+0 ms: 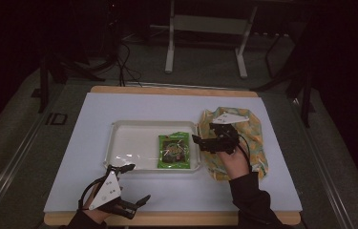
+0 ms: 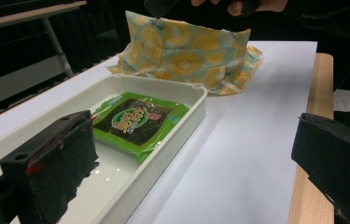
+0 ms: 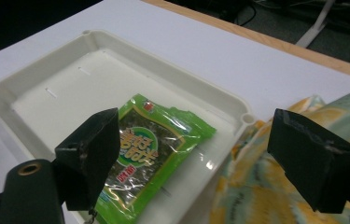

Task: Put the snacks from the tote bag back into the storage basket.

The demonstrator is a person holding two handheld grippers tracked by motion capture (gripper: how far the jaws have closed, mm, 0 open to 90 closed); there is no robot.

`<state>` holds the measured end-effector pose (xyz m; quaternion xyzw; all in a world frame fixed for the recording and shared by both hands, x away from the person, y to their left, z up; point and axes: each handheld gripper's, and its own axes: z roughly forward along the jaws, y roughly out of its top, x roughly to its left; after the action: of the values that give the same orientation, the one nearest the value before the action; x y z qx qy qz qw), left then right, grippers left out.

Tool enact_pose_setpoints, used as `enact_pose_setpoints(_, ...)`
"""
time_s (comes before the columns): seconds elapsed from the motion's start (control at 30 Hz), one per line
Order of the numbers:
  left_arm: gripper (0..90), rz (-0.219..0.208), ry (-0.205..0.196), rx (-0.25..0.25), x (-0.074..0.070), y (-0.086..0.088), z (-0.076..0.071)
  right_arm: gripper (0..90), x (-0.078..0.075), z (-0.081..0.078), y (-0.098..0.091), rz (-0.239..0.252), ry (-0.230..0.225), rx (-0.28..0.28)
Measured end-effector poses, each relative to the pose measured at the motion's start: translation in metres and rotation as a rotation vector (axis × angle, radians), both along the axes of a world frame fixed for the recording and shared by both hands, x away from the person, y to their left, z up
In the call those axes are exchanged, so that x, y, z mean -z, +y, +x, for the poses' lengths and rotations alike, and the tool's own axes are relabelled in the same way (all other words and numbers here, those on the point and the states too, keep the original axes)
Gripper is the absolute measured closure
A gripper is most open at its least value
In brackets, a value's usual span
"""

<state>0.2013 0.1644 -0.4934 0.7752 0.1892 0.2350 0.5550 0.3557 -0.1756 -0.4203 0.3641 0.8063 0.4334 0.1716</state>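
A green snack packet (image 1: 173,150) (image 2: 137,119) (image 3: 149,154) lies flat in the right part of a shallow white tray (image 1: 131,140) (image 2: 175,147) (image 3: 65,91). Just right of the tray lies a crumpled bag with a yellow ring pattern (image 1: 254,138) (image 2: 186,51) (image 3: 266,191). My right gripper (image 1: 203,133) (image 3: 196,135) hovers over the tray's right rim and the bag's edge, open, with nothing between its jaws. My left gripper (image 1: 138,182) (image 2: 193,140) rests near the table's front edge, below the tray's left corner, also open and holding nothing.
A pale sheet (image 1: 167,102) covers the wooden table (image 1: 176,90), whose edge shows at front and back. Behind the table stand a metal frame's legs (image 1: 169,47) and cables on a dark floor. Bare sheet lies left of the tray and along the front.
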Motion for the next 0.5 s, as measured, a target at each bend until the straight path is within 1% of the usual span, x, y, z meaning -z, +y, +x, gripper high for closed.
enact_pose_setpoints(0.07, 0.4, -0.001, 0.002, -0.001, 0.000, 0.000, 0.000, 15.3, -0.002, -0.001, -0.005, -0.019, -0.036, 0.001)
enact_pose_setpoints(0.13, 0.4, -0.002, 0.002, -0.002, 0.000, 0.000, 0.000, 15.0, -0.003, -0.001, -0.009, -0.034, -0.056, -0.009)
enact_pose_setpoints(0.17, 0.4, -0.002, 0.002, -0.002, 0.000, 0.000, 0.000, 15.0, -0.004, -0.002, -0.012, -0.042, -0.056, -0.009)
enact_pose_setpoints(0.27, 0.4, -0.003, 0.003, -0.002, 0.000, 0.000, 0.000, 15.1, -0.006, -0.003, -0.021, -0.024, -0.053, -0.010)
enact_pose_setpoints(0.3, 0.4, -0.002, 0.003, -0.002, 0.000, 0.000, 0.000, 15.1, -0.006, -0.003, -0.024, -0.025, -0.057, -0.004)
enact_pose_setpoints(0.4, 0.4, -0.002, 0.003, -0.002, 0.000, 0.000, 0.000, 15.1, -0.006, -0.005, -0.034, -0.008, -0.064, 0.006)
enact_pose_setpoints(0.5, 0.4, -0.002, 0.004, -0.001, 0.001, 0.000, 0.000, 15.1, -0.005, -0.006, -0.042, -0.017, -0.063, 0.015)
